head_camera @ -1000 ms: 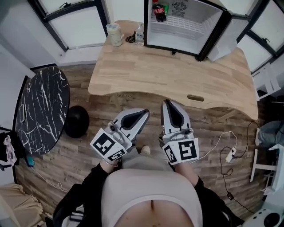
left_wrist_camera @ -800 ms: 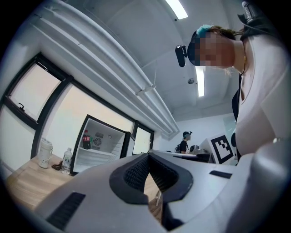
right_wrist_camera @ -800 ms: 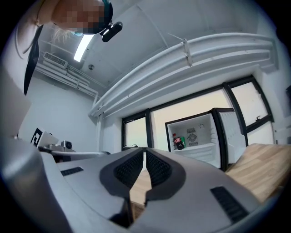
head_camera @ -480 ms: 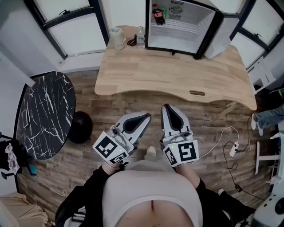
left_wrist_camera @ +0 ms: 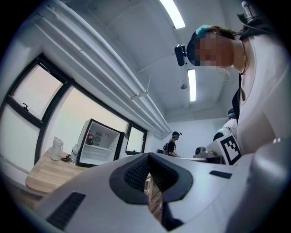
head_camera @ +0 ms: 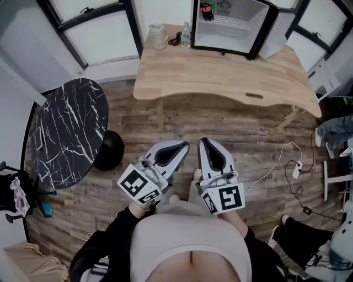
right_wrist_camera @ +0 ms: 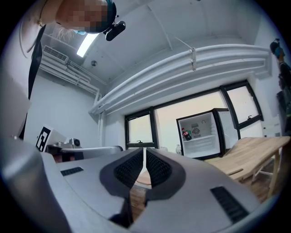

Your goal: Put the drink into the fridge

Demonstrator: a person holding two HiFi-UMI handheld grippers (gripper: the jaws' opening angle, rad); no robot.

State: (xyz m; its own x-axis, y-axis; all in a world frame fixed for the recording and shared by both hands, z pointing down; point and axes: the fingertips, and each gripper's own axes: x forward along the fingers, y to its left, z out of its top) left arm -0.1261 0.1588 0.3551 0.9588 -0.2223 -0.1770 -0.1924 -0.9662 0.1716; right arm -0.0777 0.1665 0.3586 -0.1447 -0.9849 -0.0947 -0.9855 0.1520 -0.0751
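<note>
Wood desk [head_camera: 220,74], plank floor [head_camera: 237,124], marble table [head_camera: 66,132]

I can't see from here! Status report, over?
Left hand-held gripper and right hand-held gripper shut, empty. Cola bottle inside the open fridge, upper shelf. Clear bottle stands outside, on the table. Nothing blocking fridge.

I'm holding both tools out low in front of my waist, side by side, close but not touching. My left tool [head_camera: 176,147], a grey plastic two-jaw shell with black ribbed pads, angles inward toward its partner. Its jaws sit together with nothing between them (only a thin slit shows below the pads in the left gripper view). My right tool [head_camera: 208,142], the same grey build, points straight ahead, its jaws likewise closed and empty. The left black-and-white marker cube [head_camera: 137,185] and the right marker cube [head_camera: 226,199] face upward just ahead of my black sleeves [head_camera: 110,234].
</note>
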